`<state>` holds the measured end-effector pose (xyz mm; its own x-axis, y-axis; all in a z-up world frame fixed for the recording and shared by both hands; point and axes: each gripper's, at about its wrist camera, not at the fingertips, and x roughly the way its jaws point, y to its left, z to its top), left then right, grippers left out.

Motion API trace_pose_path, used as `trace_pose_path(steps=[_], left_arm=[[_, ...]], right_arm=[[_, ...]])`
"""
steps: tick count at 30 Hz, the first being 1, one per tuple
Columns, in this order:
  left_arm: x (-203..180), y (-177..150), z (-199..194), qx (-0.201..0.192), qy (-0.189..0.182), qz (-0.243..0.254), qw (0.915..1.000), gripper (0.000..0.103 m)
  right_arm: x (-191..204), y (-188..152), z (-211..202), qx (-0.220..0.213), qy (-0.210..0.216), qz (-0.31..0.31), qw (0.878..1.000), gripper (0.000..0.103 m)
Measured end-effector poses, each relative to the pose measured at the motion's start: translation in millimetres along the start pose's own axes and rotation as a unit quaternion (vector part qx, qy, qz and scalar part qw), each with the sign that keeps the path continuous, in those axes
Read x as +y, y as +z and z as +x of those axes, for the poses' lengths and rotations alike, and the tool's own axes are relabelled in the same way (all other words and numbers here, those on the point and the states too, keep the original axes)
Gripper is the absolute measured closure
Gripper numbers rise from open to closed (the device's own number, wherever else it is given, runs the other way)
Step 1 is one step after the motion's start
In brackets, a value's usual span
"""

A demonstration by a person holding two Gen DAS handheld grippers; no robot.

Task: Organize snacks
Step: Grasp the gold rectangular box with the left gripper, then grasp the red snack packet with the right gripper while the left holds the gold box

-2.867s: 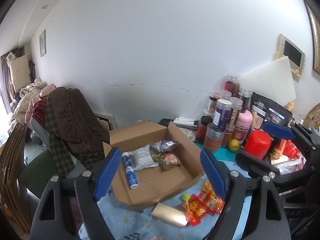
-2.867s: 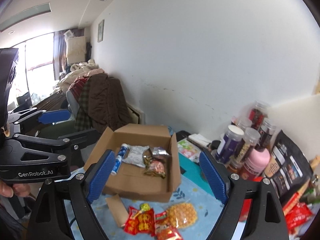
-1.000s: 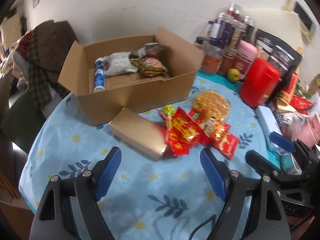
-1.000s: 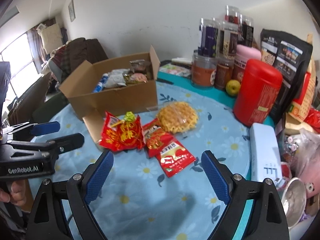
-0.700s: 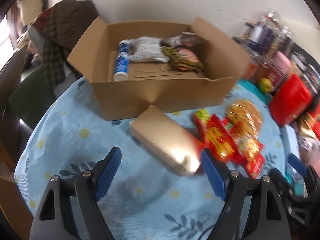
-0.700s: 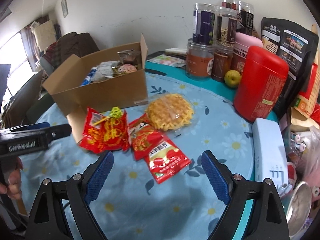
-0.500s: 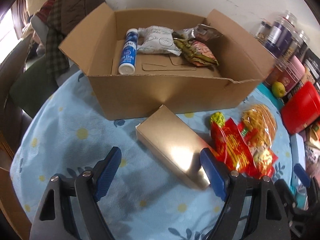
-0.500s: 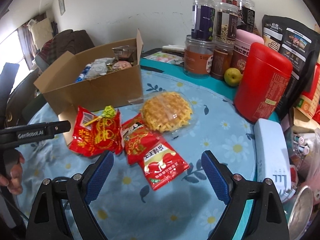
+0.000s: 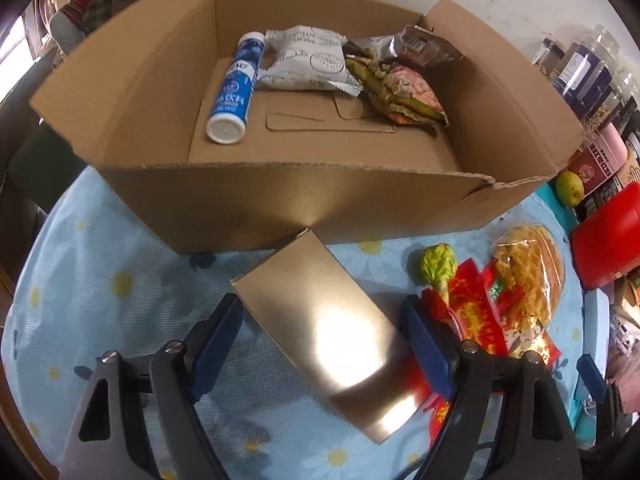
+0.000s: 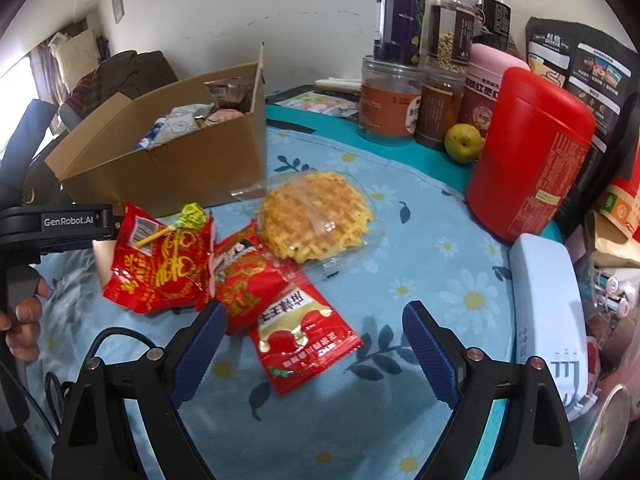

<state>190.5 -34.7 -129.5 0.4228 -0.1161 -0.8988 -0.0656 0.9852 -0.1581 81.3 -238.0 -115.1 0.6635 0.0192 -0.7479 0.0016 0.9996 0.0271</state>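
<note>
- Left wrist view: left gripper (image 9: 322, 334) w/ jaws apart, straddling a gold box (image 9: 320, 334) on the blue daisy tablecloth (image 9: 100, 300); no pad contact visible.
- Behind it: open cardboard box (image 9: 248, 196) w/ blue tube (image 9: 236, 88) and snack packets.
- Right wrist view: right gripper (image 10: 316, 340) w/ jaws apart over a red sachet (image 10: 304, 332); wrapped waffle (image 10: 316, 216) beyond.

**A lived-in home, table crowded with food**

A round table wears a pale blue daisy-print cloth (image 10: 420, 280). Against the white wall stand clear plastic pantry jars (image 10: 450, 28), a red canister (image 10: 528, 152) and a green pear (image 10: 463, 143). Coats lie heaped over a chair (image 10: 128, 76) beside a curtained window (image 10: 16, 80), with a small framed picture (image 10: 117, 1) above.
</note>
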Motion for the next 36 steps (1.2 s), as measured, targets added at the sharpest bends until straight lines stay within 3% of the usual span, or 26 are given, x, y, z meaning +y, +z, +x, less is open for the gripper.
trace_pose_path(steps=[8,10,12,24,27,29,36], left_arm=[[-4,-8,10,-0.003,-0.005,0.031,0.9995,0.024],[-6,-13,7,-0.008,-0.012,0.045,0.9989,0.044],[-8,-14,6,-0.01,-0.006,0.064,0.9979,0.057],[-13,-58,-16,0.012,-0.035,0.141,0.9893,0.058],[-14,-71,-25,0.015,-0.04,0.151,0.9876,0.058],[-16,-82,-31,0.016,-0.045,0.154,0.9869,0.058],[-11,-106,-44,0.02,-0.061,0.166,0.984,0.058]], right_arm=[[-5,-3,9,0.014,0.012,-0.018,1.0,0.012],[-5,-5,13,0.023,0.014,-0.024,0.999,0.012],[-8,-6,19,0.033,0.012,-0.028,0.999,0.012],[9,-7,38,0.065,0.018,-0.081,0.994,0.013],[10,-8,34,0.061,0.03,-0.083,0.994,0.038],[13,-10,30,0.061,0.028,-0.09,0.994,0.045],[12,-30,8,0.072,0.027,-0.065,0.995,0.047]])
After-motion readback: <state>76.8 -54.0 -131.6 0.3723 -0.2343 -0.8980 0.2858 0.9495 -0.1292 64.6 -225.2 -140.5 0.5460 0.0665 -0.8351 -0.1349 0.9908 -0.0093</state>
